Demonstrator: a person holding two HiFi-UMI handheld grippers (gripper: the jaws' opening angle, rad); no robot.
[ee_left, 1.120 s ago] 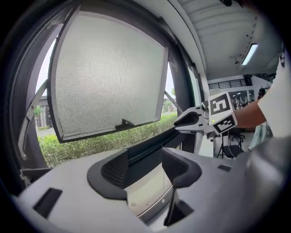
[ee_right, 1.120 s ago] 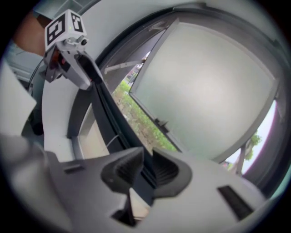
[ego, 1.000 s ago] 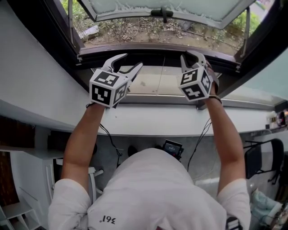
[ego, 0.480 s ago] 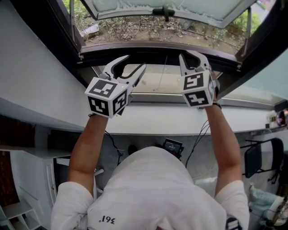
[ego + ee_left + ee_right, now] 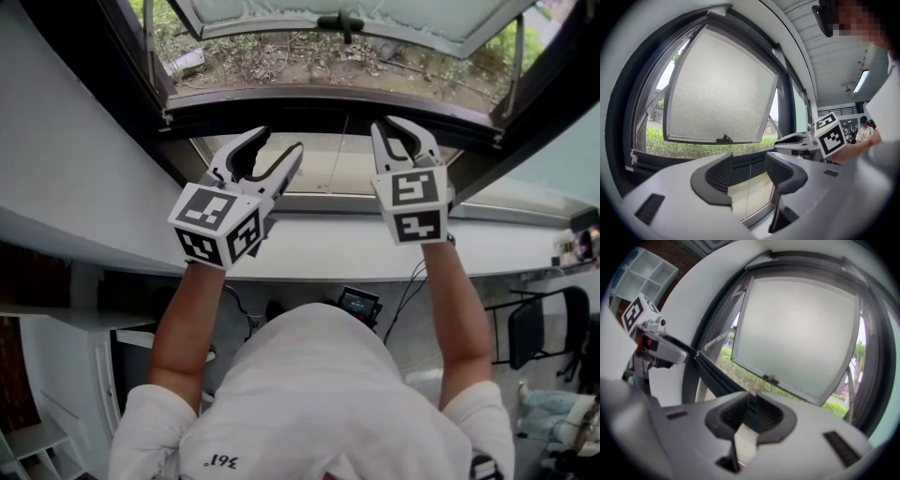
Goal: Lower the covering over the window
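Step in hand is the approach: the left gripper (image 5: 281, 142), jaws wide apart and empty, and the right gripper (image 5: 398, 131), jaws drawn near together with a slim gap and nothing between them, are held up before the open window frame (image 5: 281, 103) at upper centre. The covering itself shows in no view. Only a thin cord (image 5: 342, 150), judged to be its pull, hangs mid-frame between the two grippers, so the next move calls for closing one pair of jaws on that cord.
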